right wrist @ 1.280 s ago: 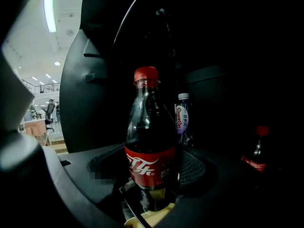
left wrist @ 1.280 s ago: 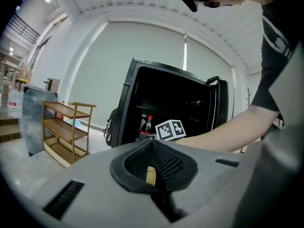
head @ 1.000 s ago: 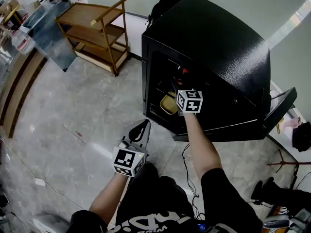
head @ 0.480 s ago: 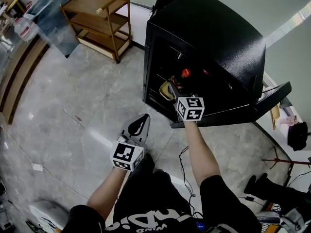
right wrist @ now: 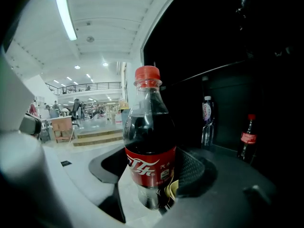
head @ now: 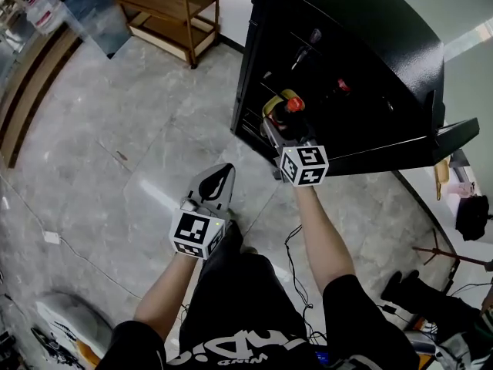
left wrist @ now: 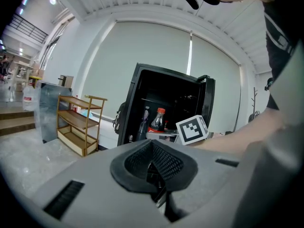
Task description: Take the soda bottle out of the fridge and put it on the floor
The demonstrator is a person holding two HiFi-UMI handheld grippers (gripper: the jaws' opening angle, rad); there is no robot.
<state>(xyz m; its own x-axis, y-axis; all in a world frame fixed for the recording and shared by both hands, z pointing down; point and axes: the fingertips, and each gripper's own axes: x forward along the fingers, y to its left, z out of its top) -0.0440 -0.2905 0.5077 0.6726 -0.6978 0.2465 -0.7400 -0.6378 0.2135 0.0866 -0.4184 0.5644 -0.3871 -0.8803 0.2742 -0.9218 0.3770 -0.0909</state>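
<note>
Lower centre of the head view, the left gripper [head: 218,182] hangs low over the floor [head: 115,129], jaws pressed together with nothing between them. Just above it at centre frame, the right gripper [head: 279,133] is clamped round the labelled belly of the soda bottle [head: 290,111], which stands upright in the air with its red cap on top, right at the mouth of the open fridge [head: 347,45]. The way to go looks to be straight down: bare floor lies below and toward the frame's left, and the bottle should land base-first if kept vertical.
</note>
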